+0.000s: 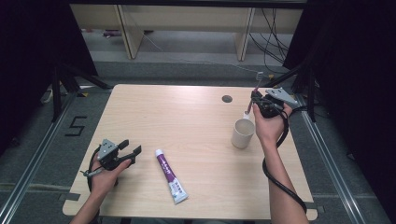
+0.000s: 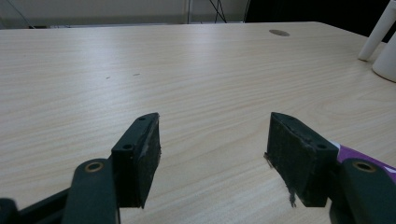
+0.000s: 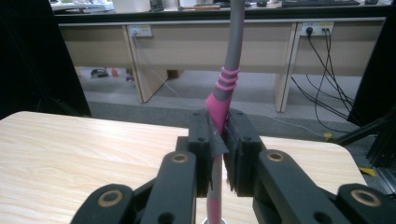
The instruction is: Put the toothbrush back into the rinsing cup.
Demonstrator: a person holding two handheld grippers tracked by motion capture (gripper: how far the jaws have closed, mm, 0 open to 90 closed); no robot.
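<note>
A pink and grey toothbrush point(image 3: 227, 79) stands upright between the jaws of my right gripper point(image 3: 223, 127), which is shut on its pink grip. In the high view the right gripper point(image 1: 258, 103) is at the table's right side, just behind and above a white cup point(image 1: 243, 133), and the toothbrush's point(image 1: 247, 111) white lower end reaches the cup's rim. Near the front left, my left gripper point(image 1: 132, 151) rests on the table with its jaws open and nothing between them. A white and purple toothpaste tube point(image 1: 170, 176) lies just to its right; the left gripper point(image 2: 215, 144) view shows the tube's purple edge point(image 2: 351, 153).
The wooden table point(image 1: 187, 112) has a small round hole point(image 1: 227, 98) near its far edge. Wooden desks and dangling cables point(image 1: 273, 37) lie beyond the table. Black stands point(image 1: 63, 79) flank its far corners. The cup point(image 2: 386, 58) shows at the left gripper view's right edge.
</note>
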